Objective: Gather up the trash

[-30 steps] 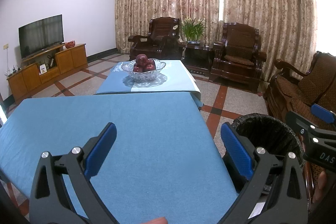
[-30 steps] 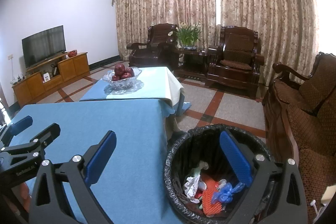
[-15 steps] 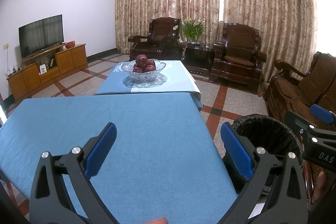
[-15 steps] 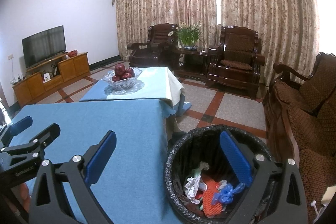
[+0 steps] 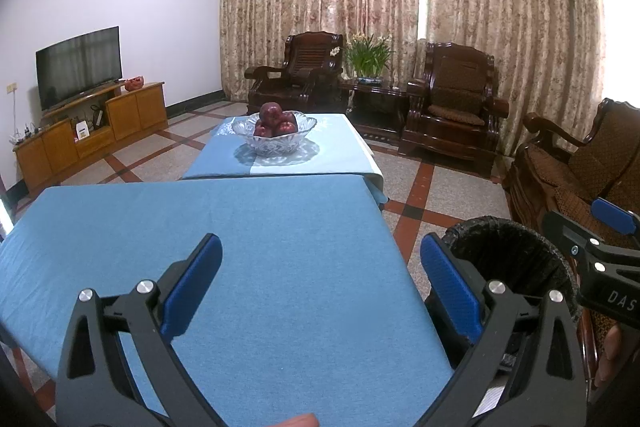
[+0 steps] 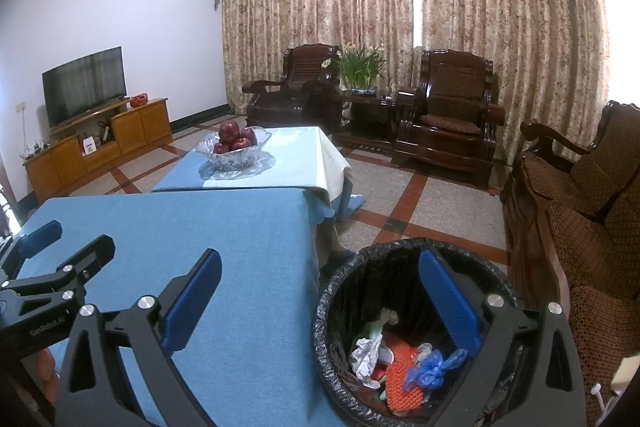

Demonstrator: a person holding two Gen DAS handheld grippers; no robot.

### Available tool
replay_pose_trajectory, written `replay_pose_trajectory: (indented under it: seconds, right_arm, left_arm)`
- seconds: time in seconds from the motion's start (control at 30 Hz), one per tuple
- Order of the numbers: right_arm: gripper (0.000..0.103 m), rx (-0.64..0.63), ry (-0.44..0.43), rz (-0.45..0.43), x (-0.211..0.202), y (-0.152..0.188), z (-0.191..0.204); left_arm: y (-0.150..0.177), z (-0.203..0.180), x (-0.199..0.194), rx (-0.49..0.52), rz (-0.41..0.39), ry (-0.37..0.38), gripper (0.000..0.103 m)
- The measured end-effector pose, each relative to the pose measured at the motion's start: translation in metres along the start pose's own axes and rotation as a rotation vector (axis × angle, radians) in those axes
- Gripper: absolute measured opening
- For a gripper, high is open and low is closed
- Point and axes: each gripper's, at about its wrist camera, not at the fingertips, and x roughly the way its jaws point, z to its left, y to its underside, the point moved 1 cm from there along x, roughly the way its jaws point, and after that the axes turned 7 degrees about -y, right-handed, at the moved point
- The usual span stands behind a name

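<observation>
Two views. Left wrist view: the left gripper, its blue fingers spread wide and holding nothing, hovers over a blue-clothed table. A black-lined trash bin stands on the floor just beside the table's right edge.

Right wrist view: the right gripper, also wide and holding nothing, straddles the table edge and the bin, with crumpled trash lying inside. A glass bowl of apples sits on the far table.

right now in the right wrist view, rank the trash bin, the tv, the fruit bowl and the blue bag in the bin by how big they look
1. trash bin, biggest, though it sits nearest the camera
2. tv
3. fruit bowl, close to the tv in apparent size, so that order is unsure
4. blue bag, smallest
</observation>
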Motion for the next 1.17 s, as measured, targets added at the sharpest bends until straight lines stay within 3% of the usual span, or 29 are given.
replay_pose_trajectory:
  seconds: [1.17]
  right_arm:
    - [0.097, 0.000, 0.002, 0.002, 0.0006, -0.0021, 0.0002]
  left_arm:
    - [-0.0019, 0.0003, -0.0005, 0.003, 0.001, 0.005, 0.096]
